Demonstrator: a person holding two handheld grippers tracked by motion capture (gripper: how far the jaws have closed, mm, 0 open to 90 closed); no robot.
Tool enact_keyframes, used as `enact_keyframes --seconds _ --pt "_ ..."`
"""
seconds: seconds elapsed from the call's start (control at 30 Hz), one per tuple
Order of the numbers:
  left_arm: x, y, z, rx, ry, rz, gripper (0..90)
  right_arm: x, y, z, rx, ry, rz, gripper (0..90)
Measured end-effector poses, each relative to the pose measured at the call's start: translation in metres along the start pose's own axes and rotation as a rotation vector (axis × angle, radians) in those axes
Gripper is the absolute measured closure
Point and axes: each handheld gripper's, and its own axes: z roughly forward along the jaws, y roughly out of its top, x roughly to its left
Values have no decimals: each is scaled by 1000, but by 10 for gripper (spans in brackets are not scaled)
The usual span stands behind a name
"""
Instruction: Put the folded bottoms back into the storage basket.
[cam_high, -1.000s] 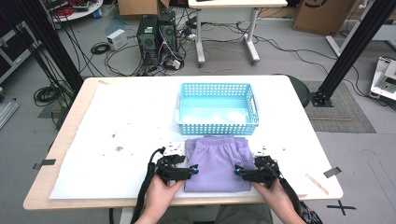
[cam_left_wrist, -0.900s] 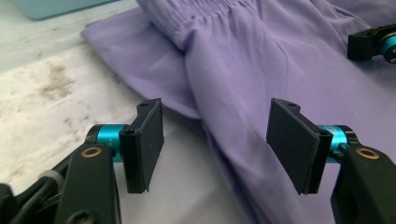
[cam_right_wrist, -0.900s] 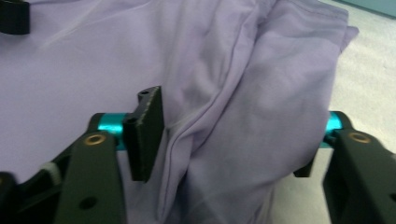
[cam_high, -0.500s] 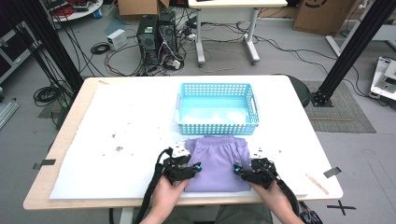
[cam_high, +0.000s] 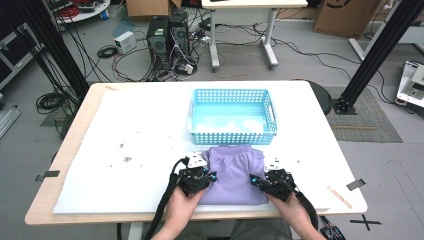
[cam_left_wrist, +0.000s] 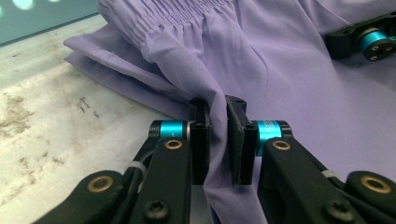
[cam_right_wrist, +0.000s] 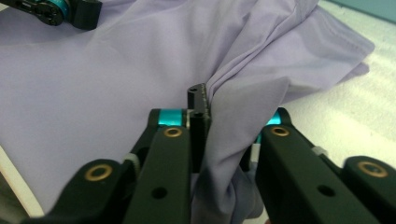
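Observation:
Purple shorts (cam_high: 232, 170) with a gathered waistband lie flat near the table's front edge, the waistband toward a blue basket (cam_high: 232, 135). My left gripper (cam_high: 209, 177) is at the cloth's left edge; in the left gripper view a fold of the purple shorts (cam_left_wrist: 261, 65) runs between its nearly closed jaws (cam_left_wrist: 217, 135). My right gripper (cam_high: 254, 181) is at the right edge, and in the right gripper view its jaws (cam_right_wrist: 219, 126) pinch a bunched fold of the shorts (cam_right_wrist: 116, 79), which drapes over one jaw.
The blue perforated basket stands just behind the shorts, mid-table. A white mat (cam_high: 145, 130) with dark specks covers the table. Beyond the far edge are computer towers (cam_high: 167, 37), cables and a desk frame. Black posts stand at both sides.
Both grippers have moved inward onto the side edges of the shorts and closed on folds of cloth. The left one has shifted right and a little forward.

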Motion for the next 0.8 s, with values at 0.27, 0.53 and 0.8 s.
enact_keyframes --seconds 0.27,0.53,0.8 --pt "-1 3 -9 -33 -28 46 832 0 2 -8 -33 16 -20 855" --pt "-5 12 -28 -87 -43 65 834 7 11 -21 -79 14 -73 857" --pt "-8 32 -50 -163 -73 78 835 6 29 -46 -153 13 -97 857"
